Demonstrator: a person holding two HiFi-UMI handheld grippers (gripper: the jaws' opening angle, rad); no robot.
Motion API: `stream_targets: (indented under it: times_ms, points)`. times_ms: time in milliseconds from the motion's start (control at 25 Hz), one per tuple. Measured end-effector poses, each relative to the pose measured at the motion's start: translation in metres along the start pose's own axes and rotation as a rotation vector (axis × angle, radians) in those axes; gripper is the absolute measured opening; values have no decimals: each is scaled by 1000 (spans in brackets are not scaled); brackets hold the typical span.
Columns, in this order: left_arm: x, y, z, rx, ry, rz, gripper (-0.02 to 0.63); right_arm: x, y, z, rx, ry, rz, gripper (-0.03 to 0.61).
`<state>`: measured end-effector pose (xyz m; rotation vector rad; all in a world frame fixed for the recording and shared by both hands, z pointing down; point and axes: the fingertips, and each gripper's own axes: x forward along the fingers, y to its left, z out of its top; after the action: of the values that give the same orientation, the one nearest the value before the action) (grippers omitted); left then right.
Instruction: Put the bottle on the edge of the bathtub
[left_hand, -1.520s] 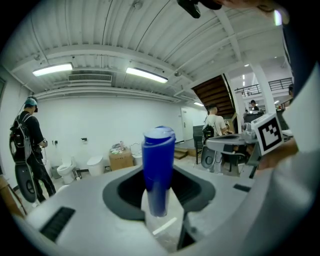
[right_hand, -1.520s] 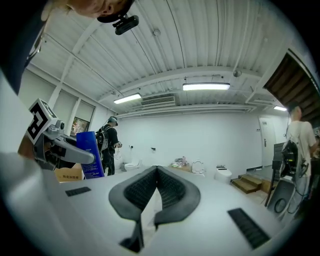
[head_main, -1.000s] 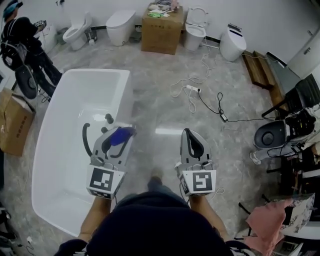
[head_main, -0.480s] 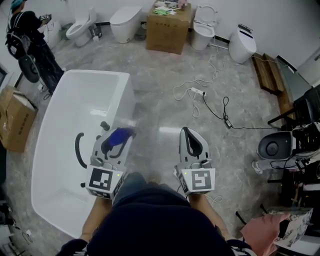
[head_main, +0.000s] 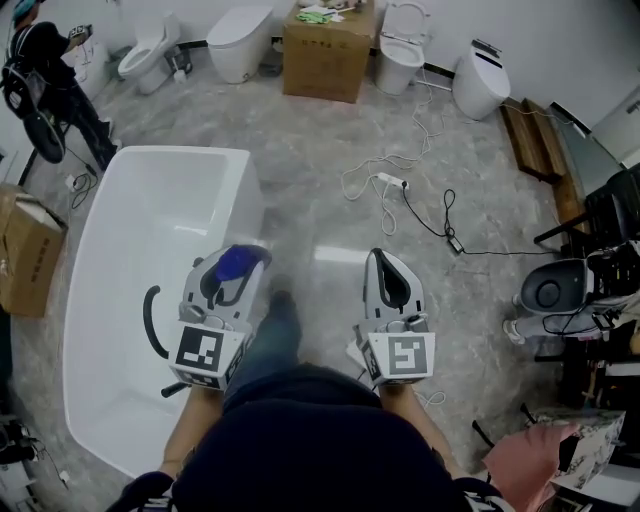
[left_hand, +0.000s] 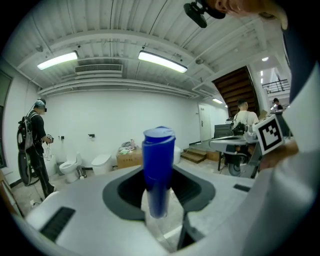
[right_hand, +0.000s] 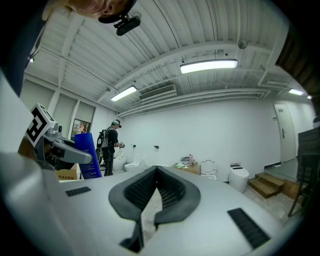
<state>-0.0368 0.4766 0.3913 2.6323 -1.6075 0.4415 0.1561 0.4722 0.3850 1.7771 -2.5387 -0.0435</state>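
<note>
A blue bottle (head_main: 234, 263) stands upright between the jaws of my left gripper (head_main: 228, 272), which is shut on it; it shows as a tall blue bottle (left_hand: 158, 170) in the left gripper view and off to the left as a blue bottle (right_hand: 89, 156) in the right gripper view. The bottle hangs over the right-hand rim of the white bathtub (head_main: 251, 190). My right gripper (head_main: 392, 285) is over the floor to the right, its jaws closed with nothing between them. A dark hose (head_main: 150, 322) lies inside the tub.
Toilets (head_main: 238, 38) and a cardboard box (head_main: 329, 52) line the far wall. White and black cables (head_main: 400, 195) trail over the marble floor. A person (head_main: 42, 75) stands at the far left by the tub's end. Another box (head_main: 27, 250) sits left; chairs and equipment (head_main: 560, 290) crowd the right.
The view has shifted; my left gripper with the bottle has moved slightly left and nearer along the tub's right rim. The right gripper has barely moved.
</note>
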Motion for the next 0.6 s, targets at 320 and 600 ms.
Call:
stream_targets:
  times_ms: [320, 600]
  points:
    - [90, 61, 36, 13, -51, -51, 150, 122, -21, 25, -34, -42, -10, 17]
    - [160, 124, 54, 23, -56, -93, 150, 209, -32, 25, -22, -6, -57, 17]
